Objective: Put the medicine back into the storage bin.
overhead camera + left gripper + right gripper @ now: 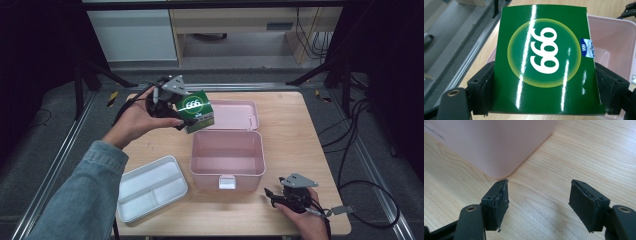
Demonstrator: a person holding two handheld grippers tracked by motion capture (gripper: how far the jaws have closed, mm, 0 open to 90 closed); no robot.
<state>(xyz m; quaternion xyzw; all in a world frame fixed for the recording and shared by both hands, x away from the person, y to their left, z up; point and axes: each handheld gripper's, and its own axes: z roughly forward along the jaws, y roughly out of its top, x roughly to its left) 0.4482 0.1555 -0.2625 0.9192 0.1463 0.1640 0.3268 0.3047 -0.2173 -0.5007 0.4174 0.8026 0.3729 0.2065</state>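
Observation:
A green box (196, 111) with a white "666" in a yellow circle is held in the air over the far left rim of the open pink box (227, 156). My left gripper (172, 107) is shut on it. In the left gripper view the green box (544, 62) sits between both black pads, one on each side. My right gripper (274, 195) rests low on the table at the pink box's near right corner. Its jaws (537, 203) stand open over bare wood, with the pink box corner (496, 145) just ahead.
The pink box's lid (232, 114) lies open flat behind it. A white two-compartment tray (150, 187) lies at the table's near left. Cables trail on the floor to the right of the wooden table (295, 130).

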